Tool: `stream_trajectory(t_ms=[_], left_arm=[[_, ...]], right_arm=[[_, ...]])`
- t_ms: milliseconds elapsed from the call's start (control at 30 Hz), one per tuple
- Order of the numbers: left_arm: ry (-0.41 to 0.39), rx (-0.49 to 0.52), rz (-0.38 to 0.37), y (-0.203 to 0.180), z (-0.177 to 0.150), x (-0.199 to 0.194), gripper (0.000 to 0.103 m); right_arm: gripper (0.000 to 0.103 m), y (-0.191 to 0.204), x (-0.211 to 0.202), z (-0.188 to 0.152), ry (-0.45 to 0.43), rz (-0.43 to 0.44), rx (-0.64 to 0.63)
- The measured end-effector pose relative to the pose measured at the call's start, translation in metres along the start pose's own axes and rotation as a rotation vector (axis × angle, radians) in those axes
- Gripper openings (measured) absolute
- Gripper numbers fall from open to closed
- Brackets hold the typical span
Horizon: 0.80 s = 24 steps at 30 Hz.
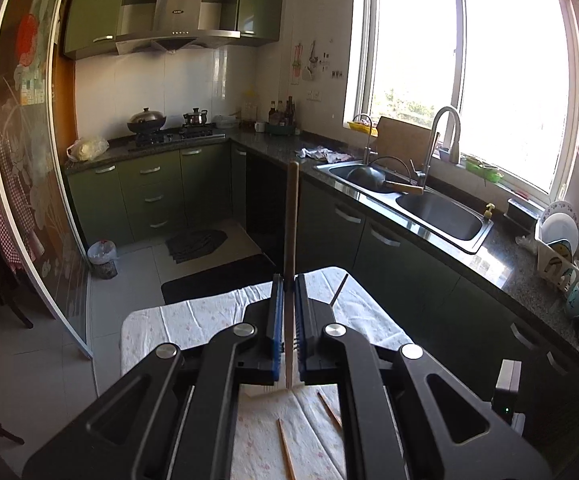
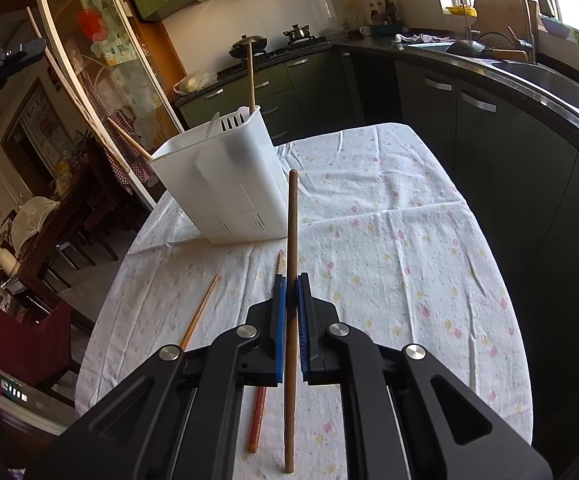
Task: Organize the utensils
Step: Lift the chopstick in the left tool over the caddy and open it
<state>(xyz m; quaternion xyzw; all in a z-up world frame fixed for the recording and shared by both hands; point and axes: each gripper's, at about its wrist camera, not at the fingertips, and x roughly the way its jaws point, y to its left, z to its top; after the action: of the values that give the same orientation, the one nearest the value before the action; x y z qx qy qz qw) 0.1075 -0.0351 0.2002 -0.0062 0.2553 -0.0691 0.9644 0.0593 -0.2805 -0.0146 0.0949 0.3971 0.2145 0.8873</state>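
My left gripper [image 1: 289,280] is shut on a light wooden chopstick [image 1: 291,216] that stands upright between its blue pads, above the cloth-covered table [image 1: 193,316]. My right gripper [image 2: 291,280] is shut on a dark brown chopstick [image 2: 292,216], held above the table in front of a white slotted utensil holder [image 2: 225,184]. Two chopsticks [image 2: 251,76] stand in the holder. Loose chopsticks lie on the cloth: an orange one [image 2: 201,312] and a reddish one [image 2: 260,400] in the right wrist view, two more [image 1: 285,448] under the left gripper.
The table wears a white flowered cloth [image 2: 389,240]. A dark granite counter with a steel sink [image 1: 437,208] and faucet runs on the right. Green cabinets, stove with pots [image 1: 147,120] at the back. A glass sliding door [image 2: 101,64] and dining chairs stand to the left.
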Motion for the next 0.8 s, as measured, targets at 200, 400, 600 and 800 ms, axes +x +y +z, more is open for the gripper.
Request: stream_trajectory(t_ms=[200, 400, 600, 800], left_arm=[[-0.014, 0.012, 0.062, -0.005, 0.012, 0.040, 0.006], [0.006, 0.004, 0.079, 0.000, -0.003, 0.087, 0.006], [0.085, 0.003, 0.088, 0.009, -0.030, 0.118, 0.006], [0.181, 0.002, 0.082, 0.018, -0.060, 0.141, 0.007]], right_arm=[[0.007, 0.003, -0.006, 0.005, -0.027, 0.021, 0.000], [0.006, 0.022, -0.032, 0.032, -0.113, 0.033, -0.053], [0.006, 0.048, -0.053, 0.069, -0.196, 0.045, -0.112], [0.006, 0.076, -0.064, 0.119, -0.258, 0.063, -0.142]])
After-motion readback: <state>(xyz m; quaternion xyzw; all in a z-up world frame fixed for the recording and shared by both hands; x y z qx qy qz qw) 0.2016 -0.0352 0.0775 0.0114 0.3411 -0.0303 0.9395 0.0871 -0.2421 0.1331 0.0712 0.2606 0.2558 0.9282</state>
